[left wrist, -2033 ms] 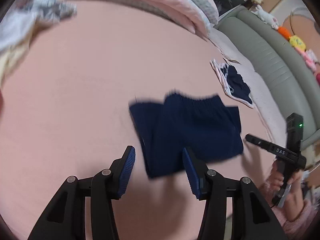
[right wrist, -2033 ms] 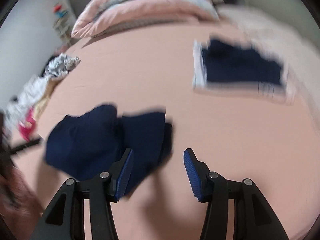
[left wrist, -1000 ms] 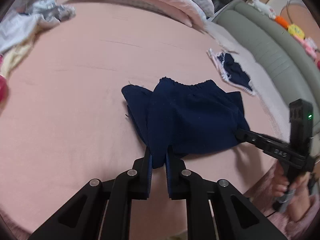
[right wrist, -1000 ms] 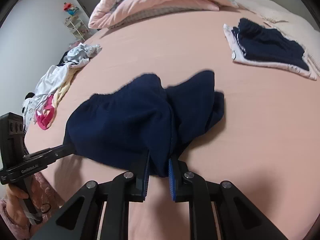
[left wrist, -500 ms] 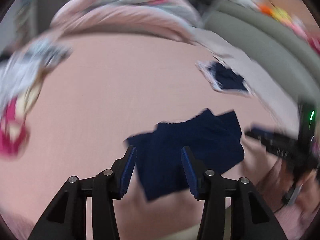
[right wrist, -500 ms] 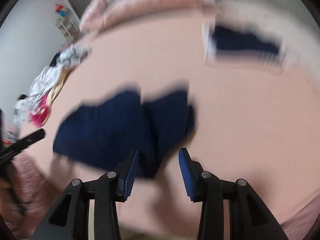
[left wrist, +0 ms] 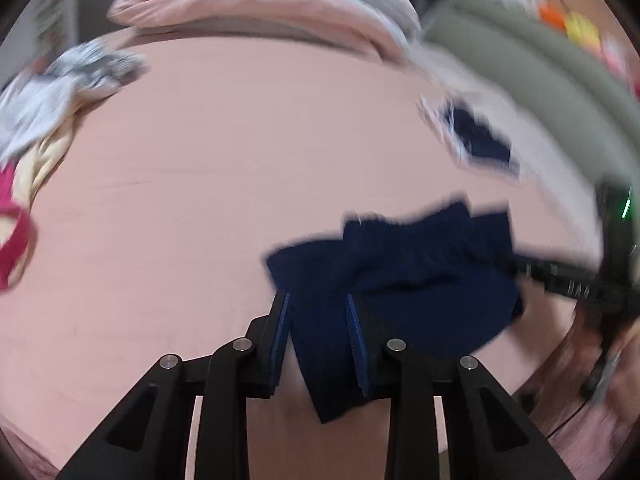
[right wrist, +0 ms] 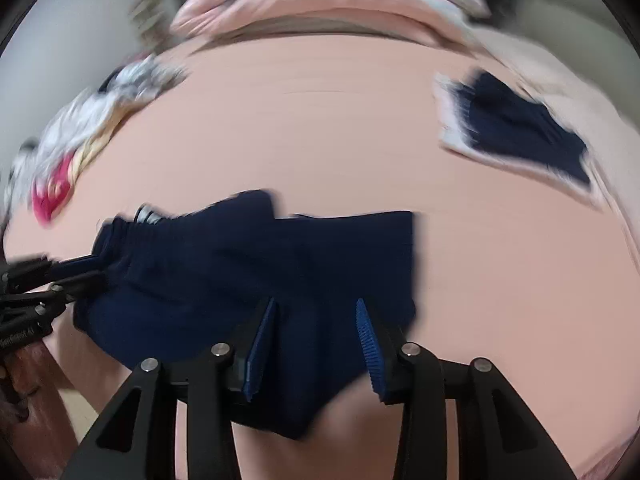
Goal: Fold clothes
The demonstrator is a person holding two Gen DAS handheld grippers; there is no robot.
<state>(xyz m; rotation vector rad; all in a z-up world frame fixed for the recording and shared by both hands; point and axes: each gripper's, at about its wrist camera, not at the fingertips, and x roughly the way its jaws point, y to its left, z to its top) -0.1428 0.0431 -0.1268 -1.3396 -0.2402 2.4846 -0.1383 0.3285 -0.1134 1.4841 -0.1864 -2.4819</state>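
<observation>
The navy shorts [left wrist: 400, 280] lay crumpled ahead of both tilted-down grippers. Left gripper [left wrist: 318, 330] was closing, right gripper [right wrist: 314, 338] opening; fabric sat between unpressed pads

bare pink sheet [left wrist: 200, 168] ahead, clothes pile [left wrist: 48, 112] left

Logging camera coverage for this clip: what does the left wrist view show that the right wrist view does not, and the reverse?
Only the left wrist view shows the grey-green padded surround with blurred toys on it, and the right gripper's body with a green light.

Only the right wrist view shows the pale wall with a blurred shelf.

Both show the navy shorts between each gripper's own open pads, the pink sheet, the stacked bedding, the unfolded clothes heap and the folded navy garment.
</observation>
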